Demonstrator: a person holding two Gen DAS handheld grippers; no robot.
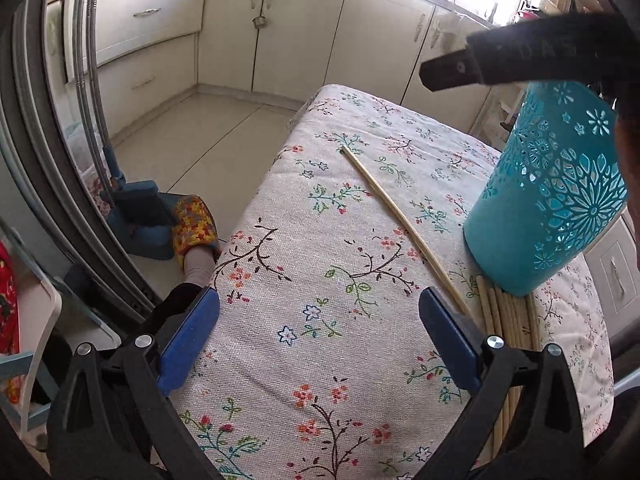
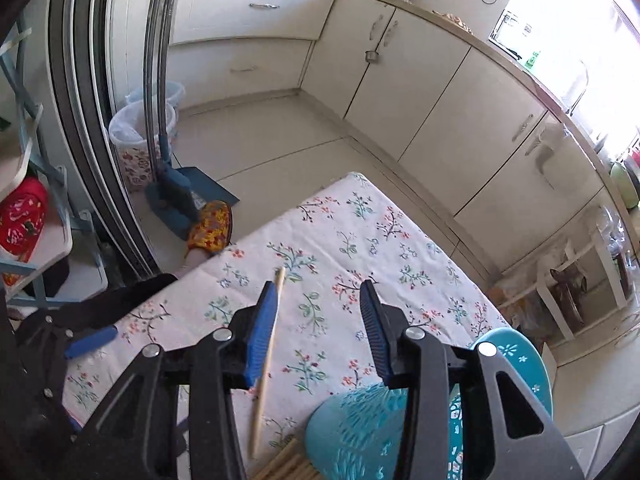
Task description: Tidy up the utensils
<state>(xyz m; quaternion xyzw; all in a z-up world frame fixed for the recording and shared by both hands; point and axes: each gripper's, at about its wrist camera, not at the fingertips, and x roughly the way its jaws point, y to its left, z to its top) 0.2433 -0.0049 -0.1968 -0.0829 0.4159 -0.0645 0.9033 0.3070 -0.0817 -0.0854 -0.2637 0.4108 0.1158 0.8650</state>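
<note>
A single wooden chopstick (image 1: 400,220) lies loose on the floral tablecloth (image 1: 320,272), running away from me. A bundle of several wooden chopsticks (image 1: 508,320) lies at the foot of a teal cut-out holder (image 1: 548,196) that stands tilted on the right. My left gripper (image 1: 320,336) is open and empty, low over the cloth, left of the bundle. My right gripper (image 2: 320,320) is open and empty above the table; the loose chopstick (image 2: 268,356) lies below its left finger, and the holder (image 2: 360,432) and bundle (image 2: 284,464) sit just under it.
The table's left and far edges drop to a tiled floor (image 2: 280,148). A foot in a patterned slipper (image 1: 194,224), a blue dustpan (image 2: 180,196) and a lined bin (image 2: 140,136) stand to the left. Cream cabinets (image 2: 440,112) line the back.
</note>
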